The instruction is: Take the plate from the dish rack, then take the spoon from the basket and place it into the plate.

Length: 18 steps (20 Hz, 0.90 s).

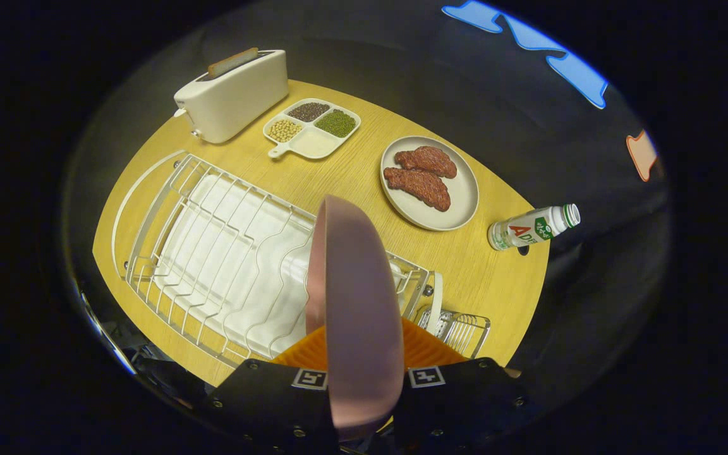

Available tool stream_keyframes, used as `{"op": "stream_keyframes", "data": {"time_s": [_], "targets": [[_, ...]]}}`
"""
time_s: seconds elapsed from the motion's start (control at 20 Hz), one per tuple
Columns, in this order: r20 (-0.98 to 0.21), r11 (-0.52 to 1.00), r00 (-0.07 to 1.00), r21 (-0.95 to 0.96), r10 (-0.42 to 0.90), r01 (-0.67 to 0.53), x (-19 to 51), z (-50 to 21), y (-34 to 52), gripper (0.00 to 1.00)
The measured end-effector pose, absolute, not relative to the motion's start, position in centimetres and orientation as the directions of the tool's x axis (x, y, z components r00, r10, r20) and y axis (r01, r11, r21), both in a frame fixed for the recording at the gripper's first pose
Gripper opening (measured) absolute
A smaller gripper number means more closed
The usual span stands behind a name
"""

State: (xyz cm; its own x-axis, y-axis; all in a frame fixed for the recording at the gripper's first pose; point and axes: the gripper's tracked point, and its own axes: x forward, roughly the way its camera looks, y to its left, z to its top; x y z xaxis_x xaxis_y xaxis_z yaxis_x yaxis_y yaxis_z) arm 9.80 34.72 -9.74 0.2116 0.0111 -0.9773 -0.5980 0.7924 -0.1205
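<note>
Aloft above the wire dish rack (212, 253): pink plate (357, 303) clamped edge-on in the tool (364, 379); beyond, meat slices (424, 177) on a grey dish (465, 196), grains in a divided tray (329, 146).

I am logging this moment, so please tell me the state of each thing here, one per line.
gripper: shut on pink plate
pink plate: held on edge, above the rack
dish rack: no dishes in it
basket: at rack's end, contents unclear
toaster: bread slice sticking up
bottle: capped, upright
grey plate: holds two meat pieces
</note>
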Motion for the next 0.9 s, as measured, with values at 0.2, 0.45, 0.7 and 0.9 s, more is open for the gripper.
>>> {"op": "stream_keyframes", "data": {"time_s": [0.2,0.45,0.7,0.9], "targets": [[-0.963,0.751,0.268,-0.173,0.005,-0.637,10.1,-9.4,35.4,0.31],[-0.955,0.754,0.297,-0.193,0.003,-0.627,10.7,-8.9,34.8,0.31],[-0.962,0.817,0.264,-0.093,0.075,-0.57,9.7,-6.9,32.7,0.31],[-0.959,0.855,0.2,0.07,0.198,-0.514,6.6,-4.7,29.7,0.31]]}}
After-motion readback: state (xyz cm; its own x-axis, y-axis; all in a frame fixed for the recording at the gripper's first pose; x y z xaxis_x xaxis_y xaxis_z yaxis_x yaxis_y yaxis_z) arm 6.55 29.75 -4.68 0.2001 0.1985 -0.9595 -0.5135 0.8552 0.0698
